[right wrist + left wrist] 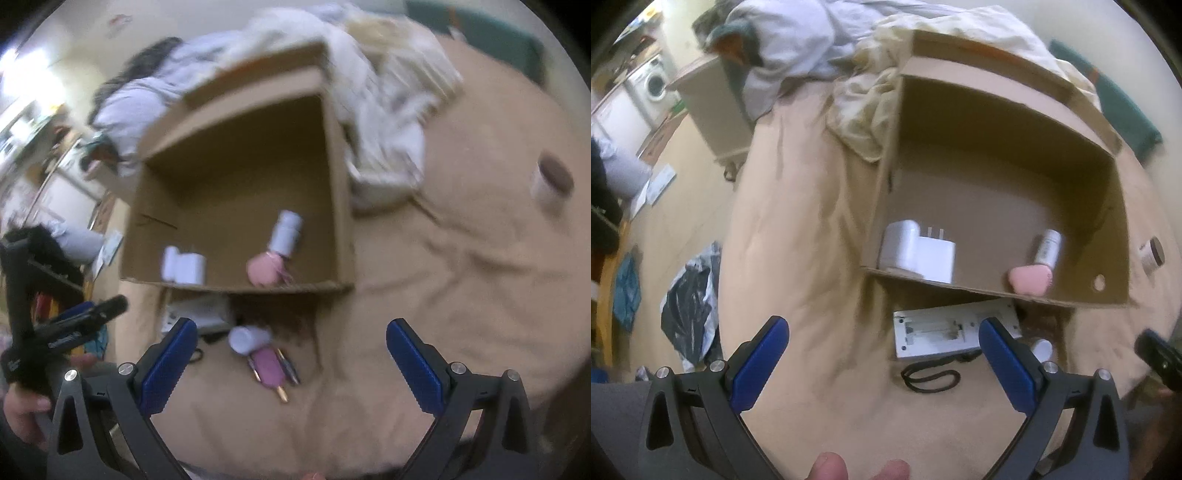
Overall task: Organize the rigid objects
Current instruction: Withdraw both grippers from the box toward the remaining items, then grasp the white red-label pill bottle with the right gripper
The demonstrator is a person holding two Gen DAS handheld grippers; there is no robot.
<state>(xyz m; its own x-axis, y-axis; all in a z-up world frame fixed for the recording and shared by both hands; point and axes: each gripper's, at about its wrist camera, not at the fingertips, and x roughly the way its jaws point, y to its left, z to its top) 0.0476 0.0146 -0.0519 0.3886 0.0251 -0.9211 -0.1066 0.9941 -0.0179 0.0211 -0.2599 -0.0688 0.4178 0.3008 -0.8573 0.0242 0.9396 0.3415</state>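
Left wrist: remote [942,332] between tool [882,354] fingers.

Bed: you work over a tan sheet [798,236] filling the frame's centre.
Bedding: crumpled cream and pale grey covers [798,40] heaped along the top.
Floor: pale, at the left, strewn with a black bag [689,295] and papers.
Appliance: a white washing machine [655,83] at your upper left.
Light: a bright glare [11,66] upper left in your right view.
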